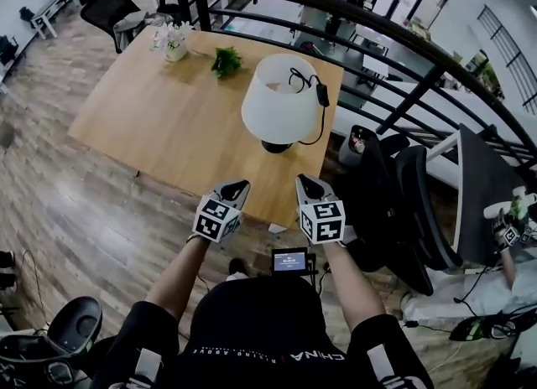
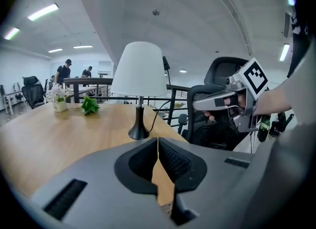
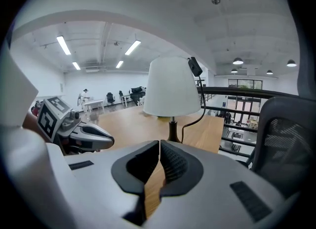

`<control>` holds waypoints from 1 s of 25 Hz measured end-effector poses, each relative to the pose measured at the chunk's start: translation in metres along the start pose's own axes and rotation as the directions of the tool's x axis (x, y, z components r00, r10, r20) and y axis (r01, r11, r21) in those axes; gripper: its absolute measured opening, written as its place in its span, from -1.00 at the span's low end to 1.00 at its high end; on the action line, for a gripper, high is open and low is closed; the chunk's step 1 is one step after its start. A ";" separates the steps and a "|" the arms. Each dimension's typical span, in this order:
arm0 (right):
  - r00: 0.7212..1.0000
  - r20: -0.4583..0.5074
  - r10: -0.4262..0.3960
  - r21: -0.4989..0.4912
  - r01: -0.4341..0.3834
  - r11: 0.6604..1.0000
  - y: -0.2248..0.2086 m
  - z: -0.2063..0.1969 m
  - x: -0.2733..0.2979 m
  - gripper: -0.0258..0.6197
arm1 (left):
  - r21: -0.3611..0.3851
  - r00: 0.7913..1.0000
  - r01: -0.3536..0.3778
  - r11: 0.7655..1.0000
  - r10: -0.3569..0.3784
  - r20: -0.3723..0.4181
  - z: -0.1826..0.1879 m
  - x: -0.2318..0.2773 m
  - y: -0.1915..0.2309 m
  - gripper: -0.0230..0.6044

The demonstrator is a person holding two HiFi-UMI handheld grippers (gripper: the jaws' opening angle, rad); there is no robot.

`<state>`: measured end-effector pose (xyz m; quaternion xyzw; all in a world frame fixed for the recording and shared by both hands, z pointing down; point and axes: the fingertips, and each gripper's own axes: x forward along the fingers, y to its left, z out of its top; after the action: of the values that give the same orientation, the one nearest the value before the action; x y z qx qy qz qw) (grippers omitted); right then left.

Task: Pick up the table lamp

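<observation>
1. Nearest me, the left gripper (image 1: 240, 185) and the right gripper (image 1: 303, 180) sit side by side over the near edge of the counter (image 1: 159, 127), marker cubes facing up.
2. Left jaws are pressed together and empty. I see only counter wood through the slit.
3. Right jaws are likewise closed tight, with nothing pinched.
4. The table lamp (image 1: 281, 98) stands upright on the counter close to its near right corner, ahead of both grippers and touched by neither. It has a white shade and a dark base.
5. A black cord (image 1: 323, 119) drapes over the shade top and drops down its right side towards the base.
6. At the far part of the counter, a green plant (image 1: 226, 61) and a flower pot (image 1: 174, 44) stand well apart from the lamp.
7. A black office chair (image 1: 411, 203) is right of the counter, with a dark railing (image 1: 377, 31) beyond.
</observation>
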<state>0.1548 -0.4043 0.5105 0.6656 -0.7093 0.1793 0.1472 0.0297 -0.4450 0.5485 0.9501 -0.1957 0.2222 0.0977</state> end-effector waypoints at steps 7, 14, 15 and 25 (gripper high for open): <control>1.000 0.018 -0.011 -0.012 0.011 1.000 0.002 0.009 0.000 -0.82 | 0.001 1.000 0.006 1.000 -0.006 0.009 0.003 -0.001 0.004 -0.86; 0.999 0.036 0.007 -0.026 -0.006 1.000 -0.005 0.011 -0.009 -0.82 | 0.018 0.999 -0.040 0.999 0.040 0.020 0.008 0.008 -0.003 -0.86; 0.999 0.036 0.010 -0.034 -0.009 0.999 -0.007 0.012 -0.010 -0.82 | 0.022 0.998 -0.053 0.998 0.053 0.024 0.009 0.009 -0.004 -0.86; 0.996 0.074 0.054 -0.175 -0.040 0.984 -0.035 0.039 -0.013 -0.82 | -0.010 0.970 -0.202 0.979 0.201 0.136 0.043 0.053 -0.002 -0.85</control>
<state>0.1919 -0.4119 0.4721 0.6398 -0.7431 0.0939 0.1723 0.0913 -0.4721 0.5349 0.9386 -0.2969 0.1657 0.0591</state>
